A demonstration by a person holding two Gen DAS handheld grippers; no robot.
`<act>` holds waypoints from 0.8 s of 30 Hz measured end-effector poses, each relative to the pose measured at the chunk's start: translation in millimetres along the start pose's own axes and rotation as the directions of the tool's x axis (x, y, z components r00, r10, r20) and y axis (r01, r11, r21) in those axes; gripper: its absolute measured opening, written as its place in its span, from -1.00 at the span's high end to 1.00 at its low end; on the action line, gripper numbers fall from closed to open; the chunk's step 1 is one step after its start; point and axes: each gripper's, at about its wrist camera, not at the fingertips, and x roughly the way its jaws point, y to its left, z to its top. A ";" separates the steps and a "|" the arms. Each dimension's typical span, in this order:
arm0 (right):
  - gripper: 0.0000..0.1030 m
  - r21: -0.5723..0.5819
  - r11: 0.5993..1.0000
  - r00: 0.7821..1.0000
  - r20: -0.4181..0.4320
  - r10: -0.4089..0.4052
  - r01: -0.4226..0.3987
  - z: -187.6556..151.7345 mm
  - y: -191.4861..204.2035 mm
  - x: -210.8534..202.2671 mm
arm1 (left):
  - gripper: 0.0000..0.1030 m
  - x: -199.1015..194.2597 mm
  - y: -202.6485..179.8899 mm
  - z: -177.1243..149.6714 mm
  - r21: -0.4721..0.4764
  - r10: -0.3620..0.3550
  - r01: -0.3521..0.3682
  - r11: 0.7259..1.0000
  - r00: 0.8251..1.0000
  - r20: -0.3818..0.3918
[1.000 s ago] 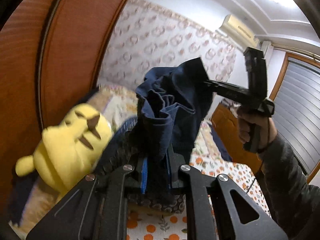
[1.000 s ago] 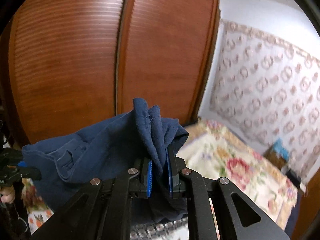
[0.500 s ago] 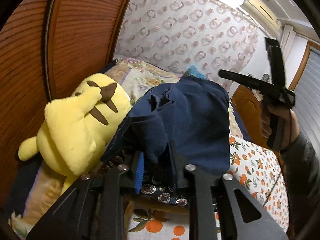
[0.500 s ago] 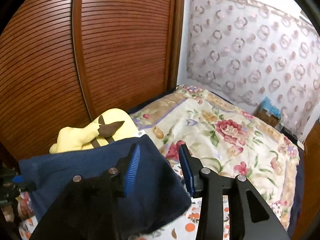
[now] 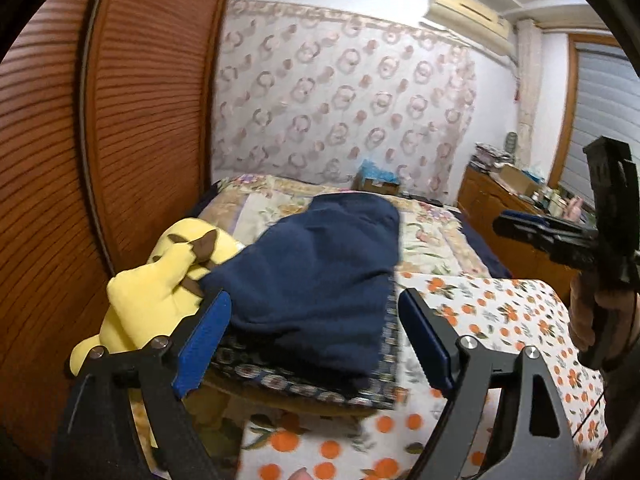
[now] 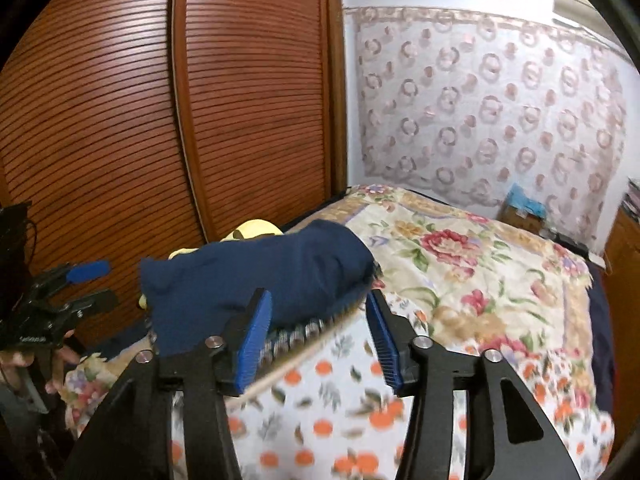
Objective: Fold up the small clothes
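Left wrist view: left gripper (image 5: 314,338) and right gripper (image 6: 318,338), clamped on the garment (image 5: 316,280) a second ago, now gape empty; it lies folded on the stack (image 5: 304,380), suggesting this item is finished.

Your left gripper (image 5: 316,340) stands with its jaws spread wide, blue pads (image 5: 202,340) facing each other, gripping nothing. Your right gripper (image 6: 318,334) is likewise spread and unloaded. Your right hand (image 5: 592,312) wraps its handle; the left hand (image 6: 24,360) is partly visible.
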 end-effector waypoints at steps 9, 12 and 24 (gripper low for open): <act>-0.45 0.089 0.992 0.994 0.056 -0.096 0.091 -60.5 18.4 -111.9 | -0.67 -24.2 -65.1 -7.6 0.085 -0.097 0.095 0.992 0.995 0.020; -0.52 0.113 0.986 0.989 0.075 -0.129 0.120 -73.7 26.0 -141.2 | -0.67 -32.6 -85.9 -8.5 0.111 -0.117 0.113 0.987 0.992 0.035; -0.63 0.198 0.938 0.937 0.149 -0.315 0.284 -111.4 64.7 -241.8 | -0.67 -76.0 -153.2 -7.4 0.171 -0.154 0.139 0.975 0.985 0.075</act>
